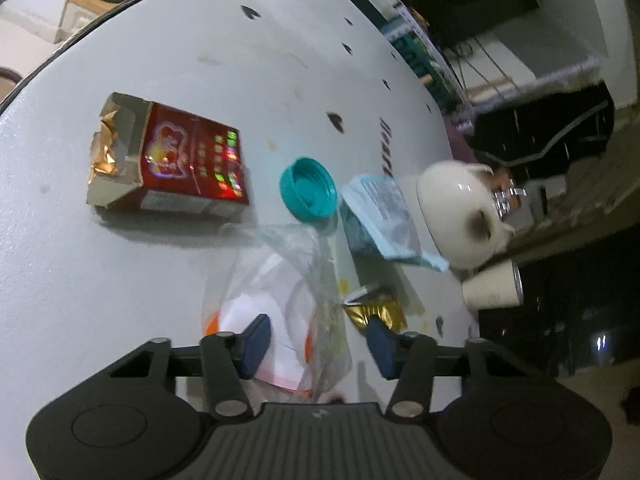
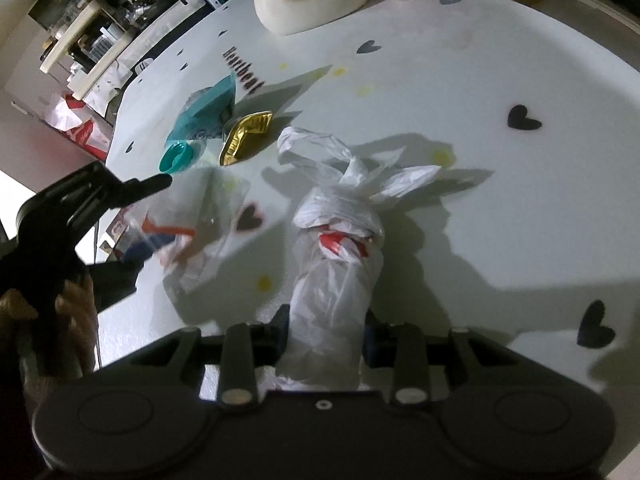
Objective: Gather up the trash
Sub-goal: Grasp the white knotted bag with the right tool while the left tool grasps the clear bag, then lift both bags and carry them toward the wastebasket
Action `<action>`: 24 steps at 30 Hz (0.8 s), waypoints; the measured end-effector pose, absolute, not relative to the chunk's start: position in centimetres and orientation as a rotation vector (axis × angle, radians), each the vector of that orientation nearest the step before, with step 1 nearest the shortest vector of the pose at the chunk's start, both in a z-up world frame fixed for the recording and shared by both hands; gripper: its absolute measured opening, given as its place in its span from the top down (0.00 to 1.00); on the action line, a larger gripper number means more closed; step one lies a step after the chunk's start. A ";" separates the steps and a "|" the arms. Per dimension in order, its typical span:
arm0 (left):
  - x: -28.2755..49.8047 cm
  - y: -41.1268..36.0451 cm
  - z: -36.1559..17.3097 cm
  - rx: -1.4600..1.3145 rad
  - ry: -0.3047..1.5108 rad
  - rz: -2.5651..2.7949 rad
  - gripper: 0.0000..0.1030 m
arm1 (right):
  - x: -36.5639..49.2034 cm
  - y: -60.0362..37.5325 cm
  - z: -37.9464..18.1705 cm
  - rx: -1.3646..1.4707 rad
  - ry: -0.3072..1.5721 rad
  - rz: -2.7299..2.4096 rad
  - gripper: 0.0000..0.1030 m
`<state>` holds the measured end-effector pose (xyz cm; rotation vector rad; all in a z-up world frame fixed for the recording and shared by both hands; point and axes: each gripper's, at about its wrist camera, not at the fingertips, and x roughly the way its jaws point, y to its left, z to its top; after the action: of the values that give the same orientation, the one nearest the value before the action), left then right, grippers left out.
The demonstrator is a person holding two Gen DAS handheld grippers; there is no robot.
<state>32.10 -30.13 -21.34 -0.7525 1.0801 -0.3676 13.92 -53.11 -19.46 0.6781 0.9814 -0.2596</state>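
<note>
Two hand-held grippers busy: right hand-held gripper (image 2: 325, 334) squeezes white bag (image 2: 334, 264) to keep it; left hand-held gripper (image 1: 316, 338), half wide, straddles clear wrapper (image 1: 284, 280), lower middle, not pinched yet.

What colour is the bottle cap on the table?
Teal; the bottle cap shows best in the left wrist view, lying open side up.

The white table (image 2: 420, 60) bears the black printed word "Heartbeat" (image 2: 241, 71); nothing else is legible.

Home living space, heart-print table (image 2: 440, 80), cluttered shelves (image 2: 92, 40)
</note>
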 end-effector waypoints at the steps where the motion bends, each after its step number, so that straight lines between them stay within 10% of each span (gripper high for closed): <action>1: 32.2 -30.0 -21.4 -0.764 1.083 -0.356 0.64 | 13.9 -53.1 -19.4 0.676 0.981 -0.261 0.67; 7: 32.4 -30.1 -21.0 -0.729 1.096 -0.377 0.89 | 13.7 -53.0 -19.0 0.666 0.975 -0.273 0.67; 24: 26.6 -30.5 -13.0 -0.123 0.956 -0.575 0.92 | 14.4 -51.5 -14.7 0.509 0.910 -0.249 0.69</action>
<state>26.63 -30.45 -12.96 -0.1234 0.9563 -0.5754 14.39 -51.45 -14.73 0.5094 0.9100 -0.2491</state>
